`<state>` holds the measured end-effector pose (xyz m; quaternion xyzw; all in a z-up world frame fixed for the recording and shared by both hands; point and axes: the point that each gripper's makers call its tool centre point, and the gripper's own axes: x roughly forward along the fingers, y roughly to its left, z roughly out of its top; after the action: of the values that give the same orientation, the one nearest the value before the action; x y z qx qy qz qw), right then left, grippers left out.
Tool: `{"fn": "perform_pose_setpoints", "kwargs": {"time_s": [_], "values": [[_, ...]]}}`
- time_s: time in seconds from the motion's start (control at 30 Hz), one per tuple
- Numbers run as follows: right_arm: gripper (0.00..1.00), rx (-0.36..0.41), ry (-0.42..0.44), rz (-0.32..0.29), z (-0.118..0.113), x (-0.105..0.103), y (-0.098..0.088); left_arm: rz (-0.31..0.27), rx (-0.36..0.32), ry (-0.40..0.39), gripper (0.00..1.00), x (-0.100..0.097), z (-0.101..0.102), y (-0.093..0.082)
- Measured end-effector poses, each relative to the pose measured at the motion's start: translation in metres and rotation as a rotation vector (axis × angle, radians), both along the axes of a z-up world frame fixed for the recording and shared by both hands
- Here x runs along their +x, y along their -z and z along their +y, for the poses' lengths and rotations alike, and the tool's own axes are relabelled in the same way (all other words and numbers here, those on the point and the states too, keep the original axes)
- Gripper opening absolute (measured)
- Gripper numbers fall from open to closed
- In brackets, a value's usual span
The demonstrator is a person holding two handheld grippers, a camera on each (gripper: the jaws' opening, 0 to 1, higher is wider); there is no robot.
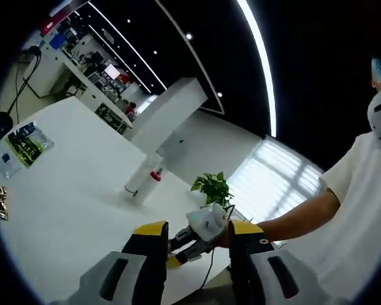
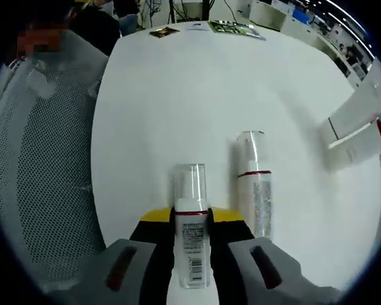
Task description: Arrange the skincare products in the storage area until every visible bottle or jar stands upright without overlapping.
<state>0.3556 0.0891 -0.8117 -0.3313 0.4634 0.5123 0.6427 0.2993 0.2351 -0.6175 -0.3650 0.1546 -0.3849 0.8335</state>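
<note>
One bottle (image 2: 190, 238) was clamped between the right gripper's (image 2: 192, 222) jaws; a second bottle (image 2: 254, 184) lay at its two o'clock. Left gripper (image 1: 197, 238) stood wide.

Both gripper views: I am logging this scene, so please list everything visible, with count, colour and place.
table: one, white, under everything.
bottle: one, white with clear cap, between the right gripper's jaws.
second bottle: one, white with red band and clear cap, lying on the table beside it.
packet: one, green and clear, far side of the table.
plant: one, green, beyond the table edge.
chair: one, grey mesh, beside the table.
left gripper: yellow-tipped, holds nothing.
right gripper: yellow-tipped, closed on the bottle.
</note>
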Motion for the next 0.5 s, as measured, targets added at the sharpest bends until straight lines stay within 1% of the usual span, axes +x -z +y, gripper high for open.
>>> {"fn": "perform_pose_setpoints", "kwargs": {"time_s": [0.03, 0.1, 0.17, 0.3, 0.33, 0.37, 0.4, 0.43, 0.47, 0.5], "values": [[0.18, 0.038, 0.023, 0.011, 0.007, -0.002, -0.003, -0.004, 0.011, -0.008, 0.38, 0.001, 0.001, 0.001], [0.17, 0.065, 0.033, 0.000, 0.015, -0.003, -0.010, -0.012, 0.028, -0.018, 0.38, 0.001, 0.002, 0.002], [0.17, 0.118, 0.064, -0.001, 0.029, -0.006, -0.019, -0.013, 0.031, -0.020, 0.38, 0.001, 0.003, 0.002], [0.17, 0.241, 0.151, -0.014, 0.054, -0.006, -0.040, -0.003, 0.047, -0.012, 0.38, 0.001, 0.002, 0.005], [0.17, 0.283, 0.176, -0.007, 0.060, -0.008, -0.046, -0.001, 0.049, -0.010, 0.38, 0.001, 0.002, 0.006], [0.17, 0.343, 0.225, 0.004, 0.070, -0.009, -0.056, 0.000, 0.060, -0.006, 0.38, 0.000, 0.001, 0.006], [0.17, 0.410, 0.263, 0.003, 0.080, -0.010, -0.067, -0.009, 0.076, 0.004, 0.38, -0.002, -0.001, 0.006], [0.17, 0.454, 0.281, 0.002, 0.085, -0.012, -0.075, -0.012, 0.083, 0.009, 0.38, -0.003, -0.003, 0.006], [0.17, 0.516, 0.308, 0.004, 0.093, -0.015, -0.086, -0.014, 0.090, 0.015, 0.38, -0.004, -0.004, 0.007], [0.17, 0.536, 0.319, 0.004, 0.095, -0.016, -0.090, -0.014, 0.096, 0.021, 0.38, -0.004, -0.006, 0.008]]}}
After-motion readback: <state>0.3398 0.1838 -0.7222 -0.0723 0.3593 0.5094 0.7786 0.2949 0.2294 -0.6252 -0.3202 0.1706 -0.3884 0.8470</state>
